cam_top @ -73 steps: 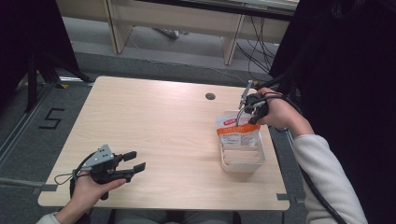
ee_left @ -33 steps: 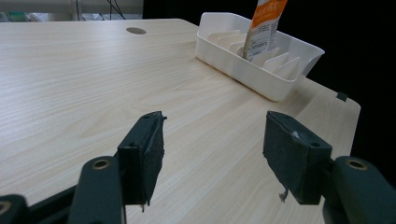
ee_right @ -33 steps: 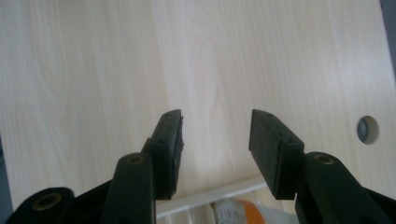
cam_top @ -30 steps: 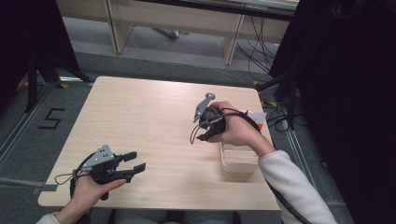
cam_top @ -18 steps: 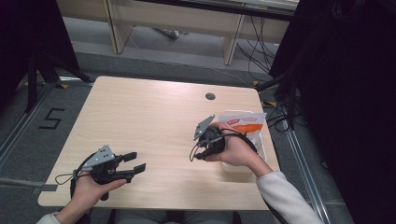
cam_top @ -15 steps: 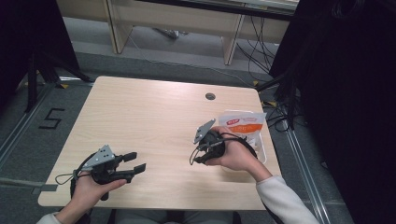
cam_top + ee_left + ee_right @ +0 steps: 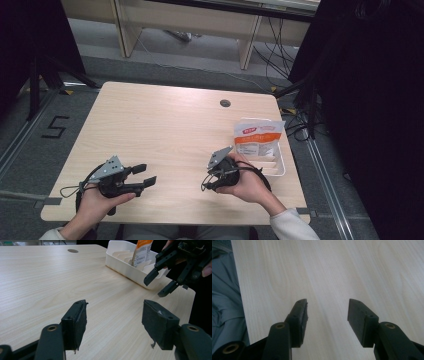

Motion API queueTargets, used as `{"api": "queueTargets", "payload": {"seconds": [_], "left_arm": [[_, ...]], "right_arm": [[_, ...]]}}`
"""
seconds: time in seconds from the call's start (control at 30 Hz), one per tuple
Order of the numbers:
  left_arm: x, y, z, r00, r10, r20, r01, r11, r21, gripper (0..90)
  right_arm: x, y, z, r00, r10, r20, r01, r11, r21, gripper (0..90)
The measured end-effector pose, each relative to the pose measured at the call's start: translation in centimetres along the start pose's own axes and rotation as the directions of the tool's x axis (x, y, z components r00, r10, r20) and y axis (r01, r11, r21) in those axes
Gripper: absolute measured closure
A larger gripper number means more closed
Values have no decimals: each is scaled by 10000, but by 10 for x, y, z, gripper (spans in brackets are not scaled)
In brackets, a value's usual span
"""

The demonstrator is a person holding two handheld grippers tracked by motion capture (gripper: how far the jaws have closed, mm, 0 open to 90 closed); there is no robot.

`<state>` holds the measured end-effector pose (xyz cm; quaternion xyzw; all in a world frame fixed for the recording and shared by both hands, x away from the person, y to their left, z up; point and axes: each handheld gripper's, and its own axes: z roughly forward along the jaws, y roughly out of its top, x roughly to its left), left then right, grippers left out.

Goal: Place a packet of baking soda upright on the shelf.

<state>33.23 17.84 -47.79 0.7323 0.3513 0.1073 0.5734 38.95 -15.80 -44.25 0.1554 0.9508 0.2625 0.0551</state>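
Your pouch [image 7: 257,137] stands leaning in the white tray [image 7: 281,167] at roughly 3 o'clock on the surface [image 7: 165,125]. It looks light, soft and crinkly (likely slippery film), so pinch it at the flat top seam rather than the belly. It sits at about 1 o'clock from your right tool [image 7: 212,176], near but apart. That tool's jaws have just been opening, wide with nothing between them; your left tool [image 7: 141,176] also gapes empty.

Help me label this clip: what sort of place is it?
Probably a lab or office recording station: a bare wooden desk with a cable hole, loose cables on the grey floor, and a floor marking "5".
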Motion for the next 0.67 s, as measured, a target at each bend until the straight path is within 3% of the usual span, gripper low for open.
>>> {"api": "queueTargets", "payload": {"seconds": [0.1, 0.3, 0.33, 0.43, 0.63, 0.67], "left_arm": [[-2, -1, 0, 9997, -239, -103, 240, 9996, 156, 355], [0, -1, 1, 9998, -11, 198, 7, 9997, 230, 353], [-1, -2, 1, 9996, -253, 159, 249, 9994, 257, 352], [-1, -2, 1, 9996, -246, 123, 242, 9991, 340, 350], [0, -2, 2, 9995, -273, 182, 267, 9991, 335, 350], [0, -2, 2, 9995, -294, 154, 288, 9990, 338, 350]], "right_arm": [[5, -6, 6, 10000, -8, 6, 8, 10000, -97, 500], [15, -16, 14, 9990, 287, 332, -270, 9983, -511, 496], [16, -16, 15, 9986, 371, 366, -351, 9979, -540, 495], [17, -18, 16, 9990, 280, 358, -255, 9974, -677, 494], [19, -19, 16, 9982, 451, 389, -428, 9974, -577, 480], [18, -20, 17, 9990, 286, 335, -265, 9978, -610, 478]]}}
